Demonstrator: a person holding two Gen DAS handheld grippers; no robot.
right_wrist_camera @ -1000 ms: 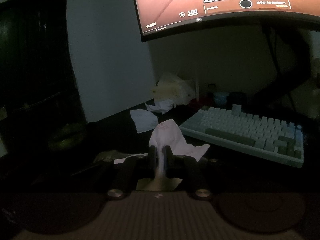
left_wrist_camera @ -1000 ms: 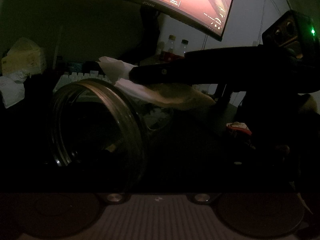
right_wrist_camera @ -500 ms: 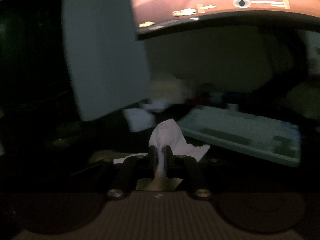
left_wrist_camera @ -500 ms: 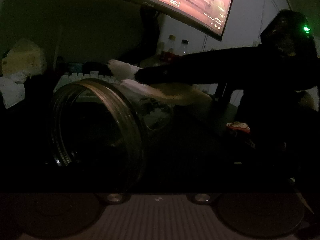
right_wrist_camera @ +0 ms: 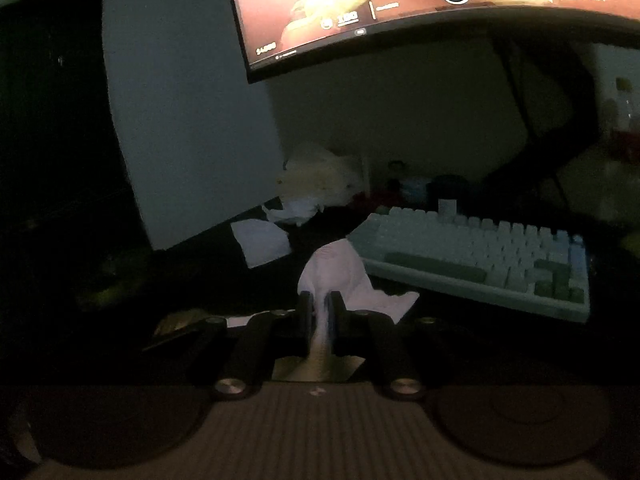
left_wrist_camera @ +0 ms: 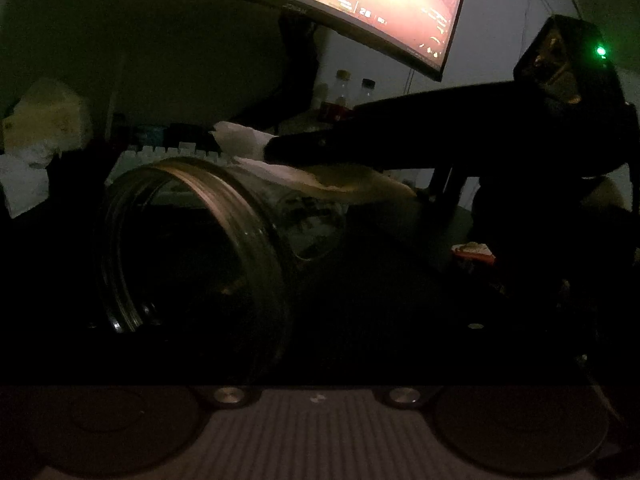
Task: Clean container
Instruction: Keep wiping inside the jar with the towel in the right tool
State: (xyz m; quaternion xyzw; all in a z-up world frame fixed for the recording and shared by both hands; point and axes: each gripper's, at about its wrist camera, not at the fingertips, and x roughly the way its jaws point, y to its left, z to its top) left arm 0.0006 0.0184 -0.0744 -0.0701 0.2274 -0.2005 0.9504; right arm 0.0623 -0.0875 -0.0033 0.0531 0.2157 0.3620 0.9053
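Note:
A clear glass jar [left_wrist_camera: 208,240] lies on its side right in front of my left gripper, its wide mouth turned to the left of the view. The left fingers are lost in the dark below it, and the jar seems to sit between them. My right gripper [left_wrist_camera: 272,148] reaches in from the right above the jar's upper wall. It is shut on a white tissue [left_wrist_camera: 240,140], whose lower fold drapes onto the glass. In the right wrist view the tissue [right_wrist_camera: 336,268] sticks out ahead of the shut right gripper [right_wrist_camera: 318,304].
The room is dark. A lit curved monitor [right_wrist_camera: 440,0] hangs over the desk and a pale keyboard [right_wrist_camera: 480,256] lies behind the jar. Crumpled tissues [right_wrist_camera: 260,240] and a plastic bag [right_wrist_camera: 320,176] sit at the back left, small bottles [left_wrist_camera: 352,88] at the back right.
My right gripper has slid and turned slightly over the jar's top, tissue still pinched and resting on the glass. The jar and the left hand have kept still.

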